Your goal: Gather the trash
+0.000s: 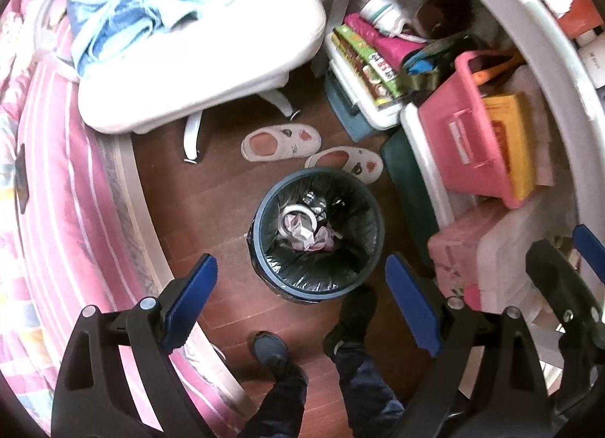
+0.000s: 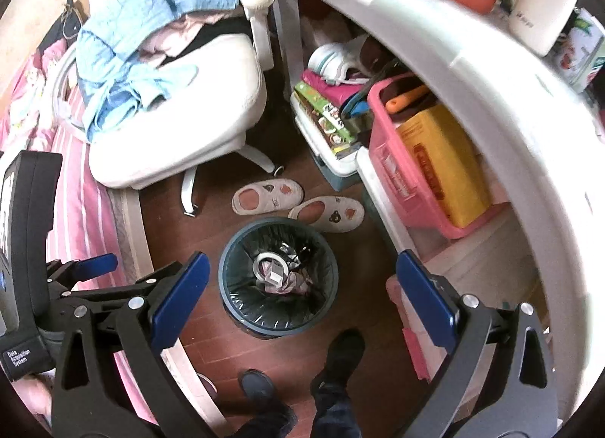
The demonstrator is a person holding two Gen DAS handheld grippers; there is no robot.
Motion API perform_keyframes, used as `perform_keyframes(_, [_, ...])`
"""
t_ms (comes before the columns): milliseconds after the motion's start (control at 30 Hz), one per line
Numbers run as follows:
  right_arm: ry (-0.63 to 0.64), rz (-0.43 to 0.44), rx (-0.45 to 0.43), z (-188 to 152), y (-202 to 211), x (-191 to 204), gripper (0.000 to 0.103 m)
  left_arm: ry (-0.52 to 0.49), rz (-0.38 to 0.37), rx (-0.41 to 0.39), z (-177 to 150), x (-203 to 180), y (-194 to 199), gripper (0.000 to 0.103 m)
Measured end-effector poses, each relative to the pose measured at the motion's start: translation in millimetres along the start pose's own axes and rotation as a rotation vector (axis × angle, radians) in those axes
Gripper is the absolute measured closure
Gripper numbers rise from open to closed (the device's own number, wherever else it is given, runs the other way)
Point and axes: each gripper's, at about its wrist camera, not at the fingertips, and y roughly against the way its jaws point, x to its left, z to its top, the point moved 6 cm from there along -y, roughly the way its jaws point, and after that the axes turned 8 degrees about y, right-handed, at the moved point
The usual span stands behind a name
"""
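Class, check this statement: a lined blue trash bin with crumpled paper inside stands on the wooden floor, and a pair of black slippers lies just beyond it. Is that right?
One detail is wrong: the slippers are not black but pale, whitish with pink insoles, as the left wrist view shows. The rest holds: the lined blue trash bin with crumpled paper inside stands on the wooden floor, and the pair lies just beyond it.

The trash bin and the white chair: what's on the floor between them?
A pair of pale slippers lies on the wooden floor between the trash bin and the white chair, one almost touching the bin's rim. Both wrist views show it.
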Motion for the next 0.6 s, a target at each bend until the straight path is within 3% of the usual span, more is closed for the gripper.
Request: perform_keyframes(600, [-0.071,-0.037,-0.088,7.4,128.1,-11.6,0.005,-0.066,-0.047,-0.06,-12.3,-26.5,126.0,0.015])
